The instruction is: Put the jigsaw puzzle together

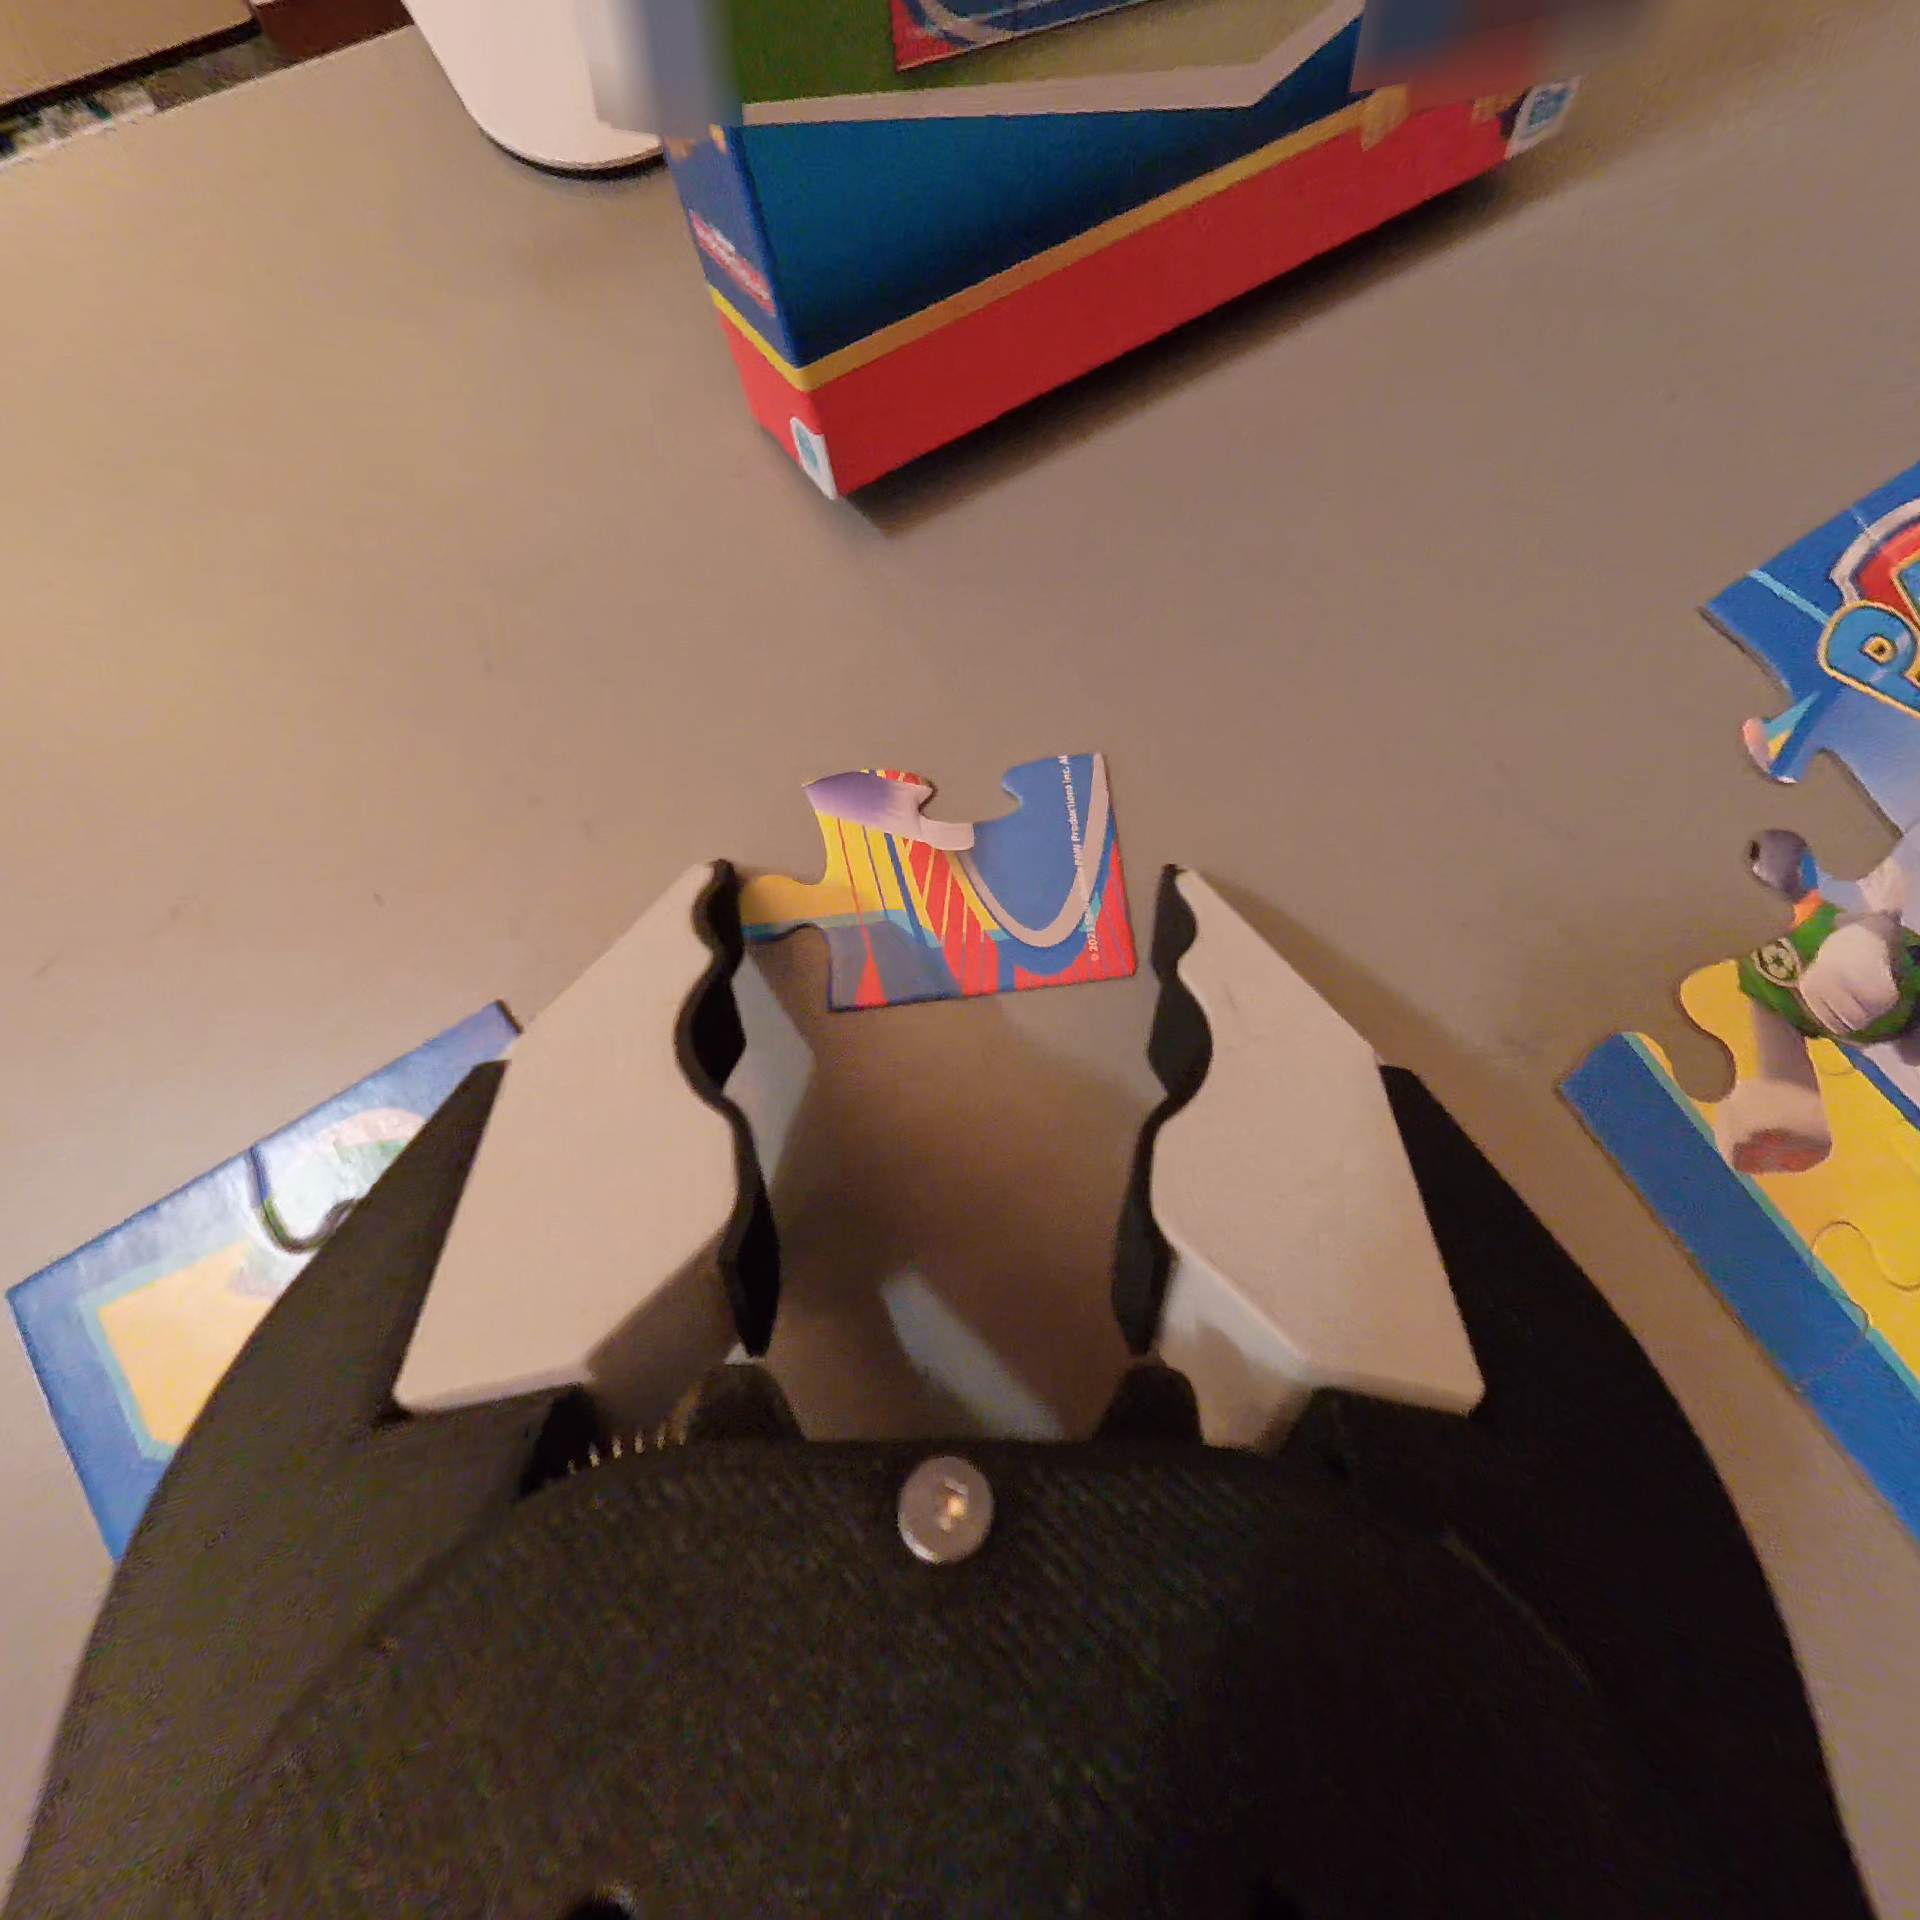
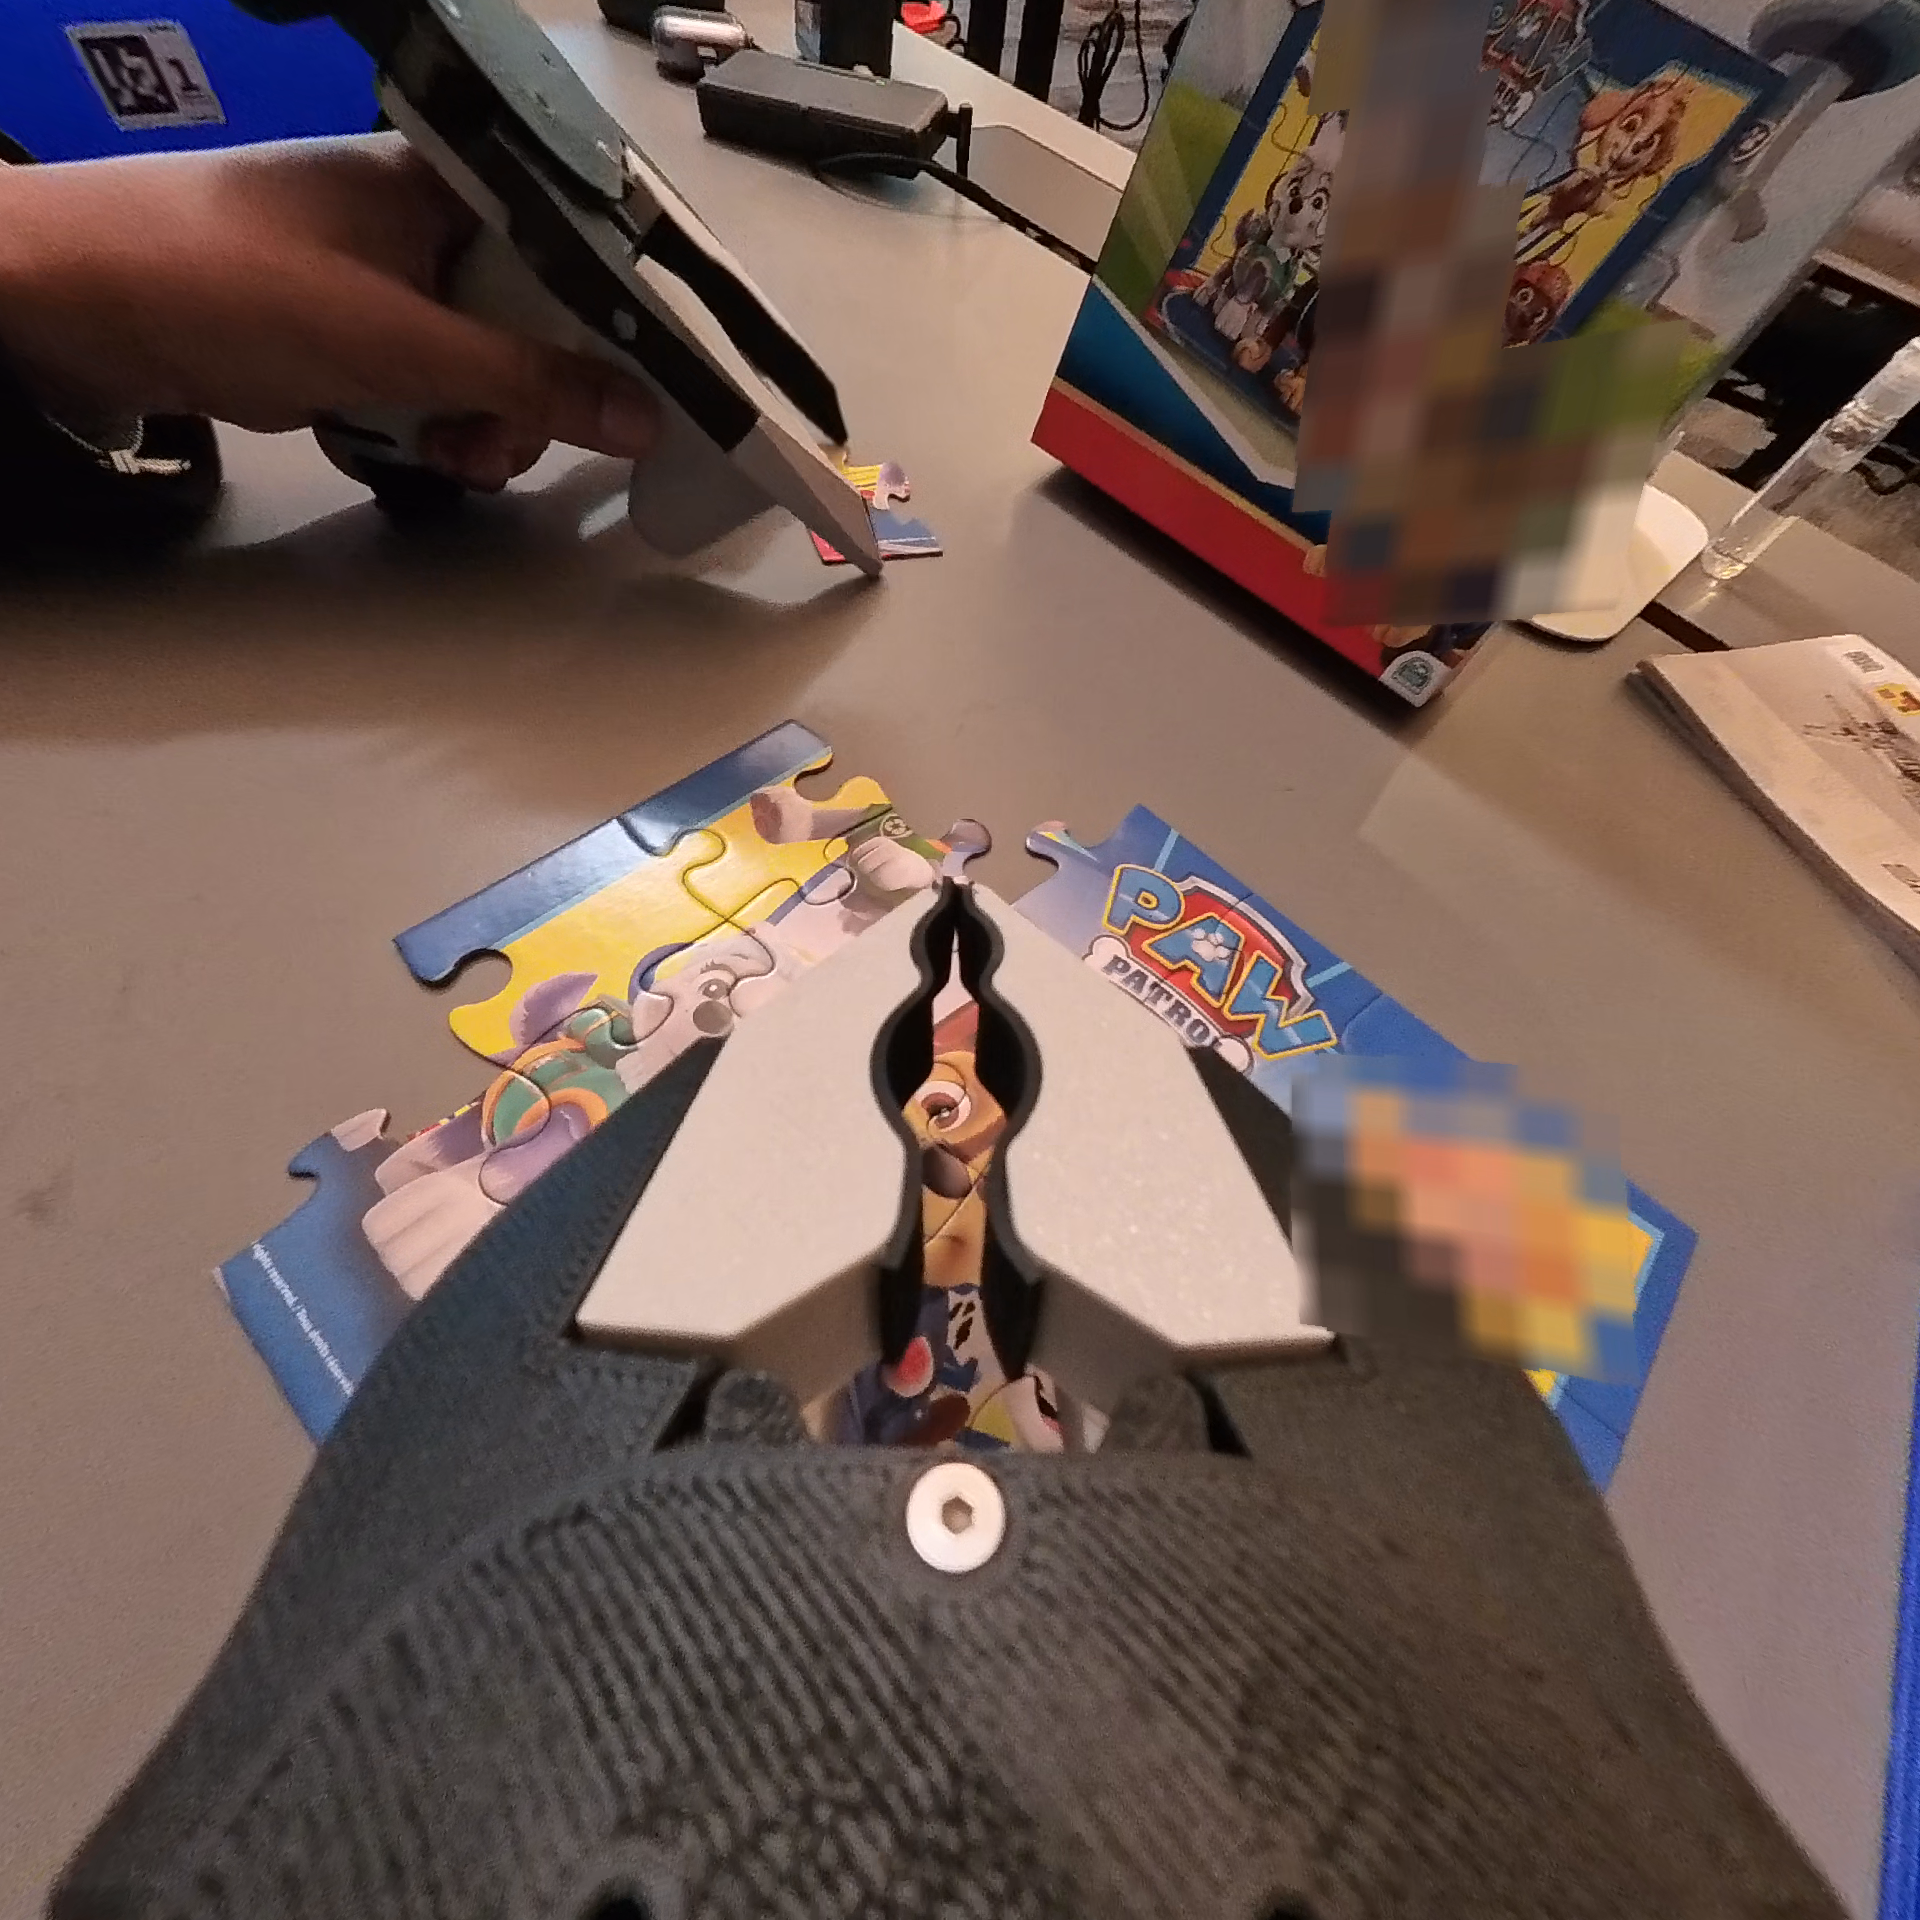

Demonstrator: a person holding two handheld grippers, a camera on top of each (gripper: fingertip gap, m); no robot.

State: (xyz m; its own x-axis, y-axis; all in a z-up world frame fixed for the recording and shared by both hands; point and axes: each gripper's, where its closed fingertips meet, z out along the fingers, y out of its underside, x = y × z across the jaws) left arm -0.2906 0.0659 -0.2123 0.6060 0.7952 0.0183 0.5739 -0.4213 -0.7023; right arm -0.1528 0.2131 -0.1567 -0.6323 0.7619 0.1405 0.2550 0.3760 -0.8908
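A smooth grey-brown counter (image 1: 416,582) fills the scene, matte with soft reflections; at its far side stands a glossy cardboard puzzle box (image 1: 1039,312) in red, blue and yellow, and on the far right lies a pale booklet (image 2: 1787,769). Your left hand-held gripper (image 1: 945,883) is spread wide, its wavy black pads (image 1: 717,997) on grey wedge fingers flanking a loose puzzle piece (image 1: 966,894); the left pad is at the piece's yellow tab, the right pad stands clear of its straight edge. That flat piece lies on the counter, long axis running left to right, its notched edge pointing far. Your right hand-held gripper (image 2: 958,894) is clenched with nothing between its pads, poised over the partly assembled puzzle (image 2: 623,935), whose interlocked cardboard pieces lie flat, blue-bordered.
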